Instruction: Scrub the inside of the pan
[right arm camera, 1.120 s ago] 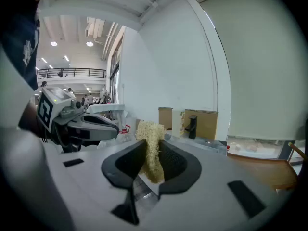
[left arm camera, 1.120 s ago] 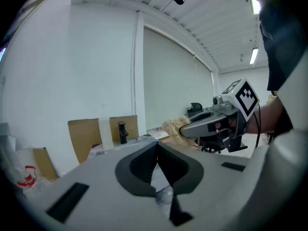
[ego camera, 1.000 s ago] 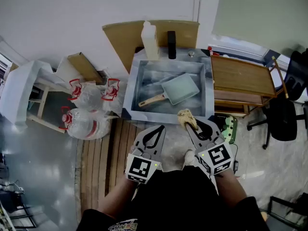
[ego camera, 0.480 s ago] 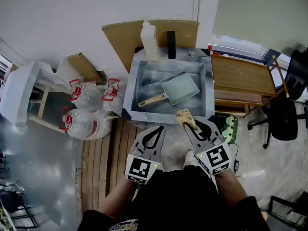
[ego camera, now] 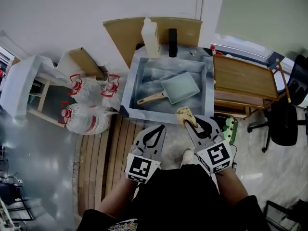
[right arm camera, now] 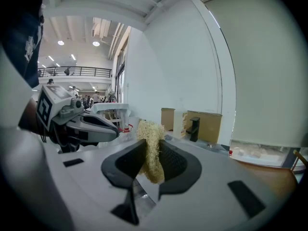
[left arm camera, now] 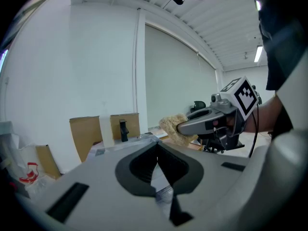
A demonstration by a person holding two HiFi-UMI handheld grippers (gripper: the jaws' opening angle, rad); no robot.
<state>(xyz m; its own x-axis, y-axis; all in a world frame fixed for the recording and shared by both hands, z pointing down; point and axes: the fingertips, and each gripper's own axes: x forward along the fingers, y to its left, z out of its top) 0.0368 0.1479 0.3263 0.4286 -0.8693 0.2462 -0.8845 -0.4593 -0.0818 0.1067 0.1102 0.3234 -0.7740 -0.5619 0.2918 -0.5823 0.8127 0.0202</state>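
While hovering just short of the front rim of the sink (ego camera: 126, 100), both tools side by side over the slatted boards (ego camera: 101, 153), apart from each other: left gripper (ego camera: 155, 127) w/ jaws together on nothing, right gripper (ego camera: 190, 122) clamped on a tan fibrous scrubber (ego camera: 185, 114) poking past its tips, level w/ the rim in head view, contact unclear. Inside the basin, flat and toward the right wall: pale green rectangular pan (ego camera: 181, 87), wooden handle (ego camera: 151, 99) angled front-left, untouched. Open basin floor left of the pan; tighter on the right, w/ a wooden cart (ego camera: 238, 76) just beside the sink. At the back rim: black faucet (ego camera: 173, 35) beside a white bottle (ego camera: 150, 37). Left of the sink, knotted plastic bags (ego camera: 89, 110) near its corner. Pan's inner surface too small to judge; forearms cut off by bottom edge. Vs a sec ago: grippers, scrubber, pan in same spots, only a slight shift of framing.
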